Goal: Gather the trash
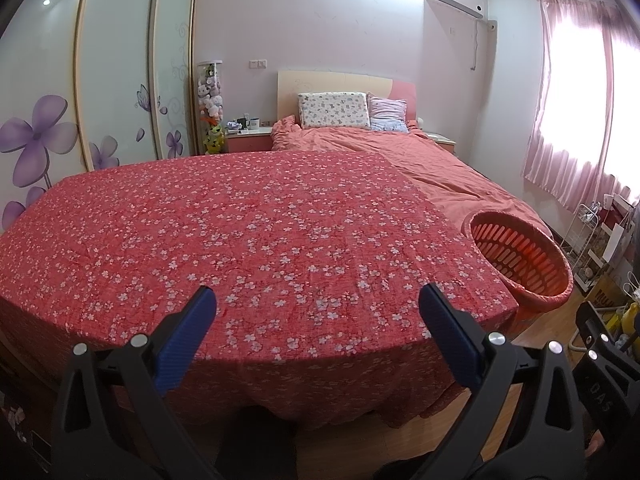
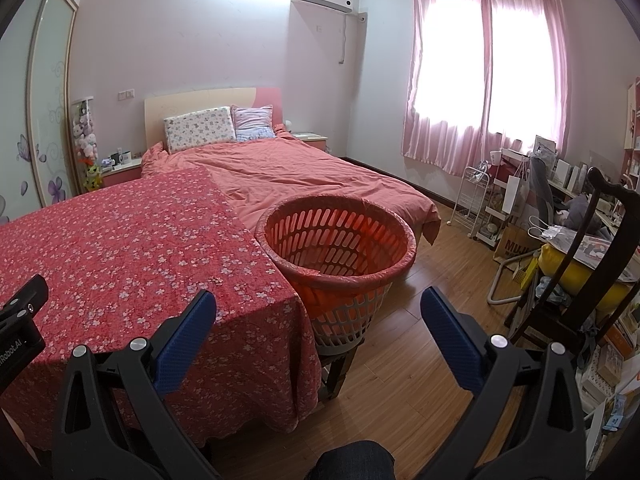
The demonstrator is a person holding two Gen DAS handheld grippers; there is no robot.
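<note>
A round slotted basket lined with a pink bag (image 2: 340, 240) stands on a small stool at the right corner of a table covered with a red flowered cloth (image 2: 120, 248); it also shows in the left wrist view (image 1: 524, 260). I see nothing inside the basket and no trash on the cloth (image 1: 240, 232). My left gripper (image 1: 318, 300) is open and empty above the table's near edge. My right gripper (image 2: 318, 304) is open and empty, just in front of the basket.
A bed with a salmon cover (image 2: 304, 172) lies behind the table. A dark wooden chair (image 2: 592, 264), a white wire rack (image 2: 476, 200) and cluttered bags fill the right side. Wood floor (image 2: 404, 344) lies beside the basket. A wardrobe (image 1: 100, 80) lines the left wall.
</note>
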